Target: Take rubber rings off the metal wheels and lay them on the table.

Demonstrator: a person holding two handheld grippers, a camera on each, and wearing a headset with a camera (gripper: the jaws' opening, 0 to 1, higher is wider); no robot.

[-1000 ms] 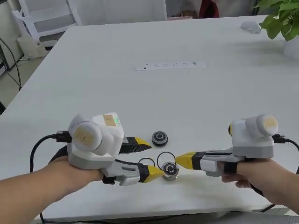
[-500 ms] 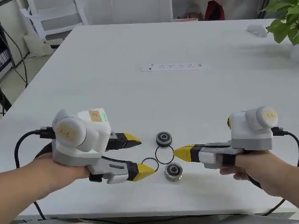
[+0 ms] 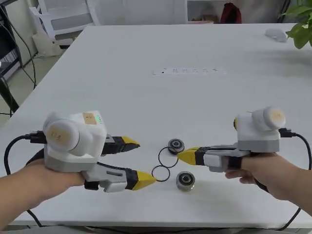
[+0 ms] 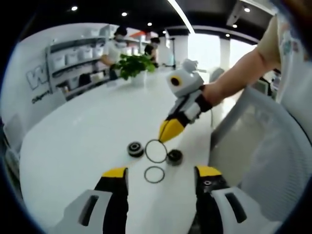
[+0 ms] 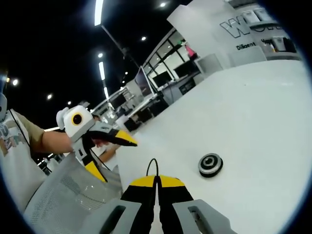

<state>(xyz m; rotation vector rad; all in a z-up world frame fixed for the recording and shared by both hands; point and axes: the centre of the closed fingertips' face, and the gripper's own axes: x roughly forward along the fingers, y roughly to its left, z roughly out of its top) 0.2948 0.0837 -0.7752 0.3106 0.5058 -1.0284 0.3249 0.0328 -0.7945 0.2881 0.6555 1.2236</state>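
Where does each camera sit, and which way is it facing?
Head view: on the headset, facing forward and down at the table; shows left hand with left gripper, right hand with right gripper.
Left gripper view: rides that gripper, looks past its open jaws at the right gripper and right arm.
Right gripper view: looks past its shut jaws, pinching a rubber ring, at the left gripper and left arm.
Shared: the gripper views face each other; both see a metal wheel.

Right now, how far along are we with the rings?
Done: one ring lies on the table. In hand: the right gripper is shut on a second ring, not yet let go. Left: lay it down; both wheels are too small to check.
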